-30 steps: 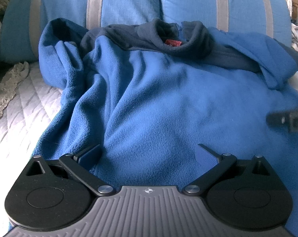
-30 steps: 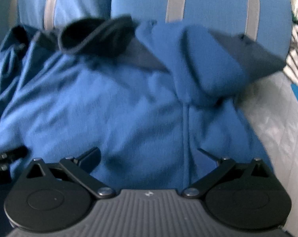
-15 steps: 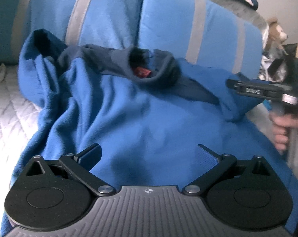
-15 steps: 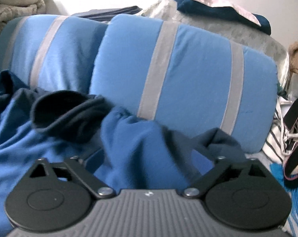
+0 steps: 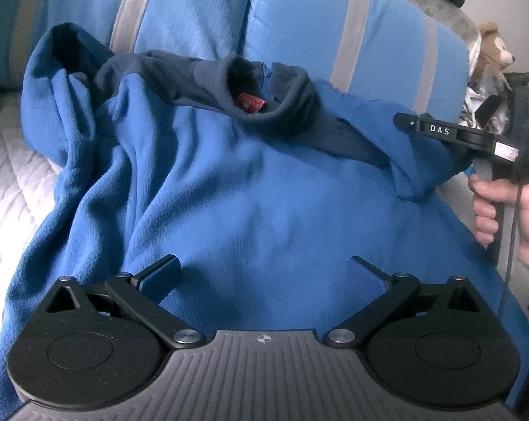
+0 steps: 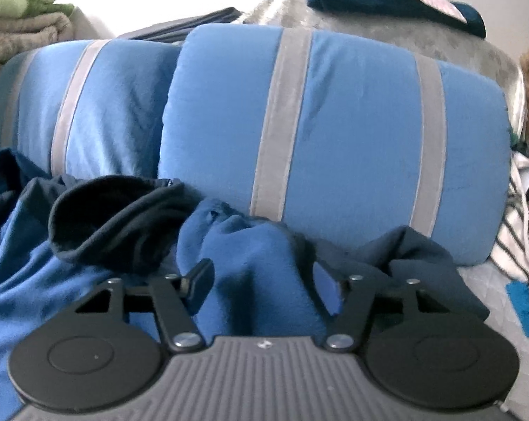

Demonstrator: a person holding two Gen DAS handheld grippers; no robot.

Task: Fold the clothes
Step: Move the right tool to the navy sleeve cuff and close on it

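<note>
Two grippers work over one blue fleece jacket [image 5: 257, 189] that lies spread on a white quilted bed cover [image 5: 15, 175], its dark collar [image 5: 264, 94] up against two blue pillows with grey stripes [image 6: 334, 133]. The left gripper [image 5: 264, 273] hovers just above the middle of the jacket with its jaws spread wide and nothing between them. The right gripper [image 6: 264, 280] is at the jacket's shoulder; its jaws have just been closing, and a bunched fold of blue fleece sits between them. The left pad seems to touch the fold, but whether both pads press on it I cannot tell. In the left wrist view a hand [image 5: 503, 210] holds that gripper's handle at the jacket's right edge, near a plush toy [image 5: 492, 49]
</note>
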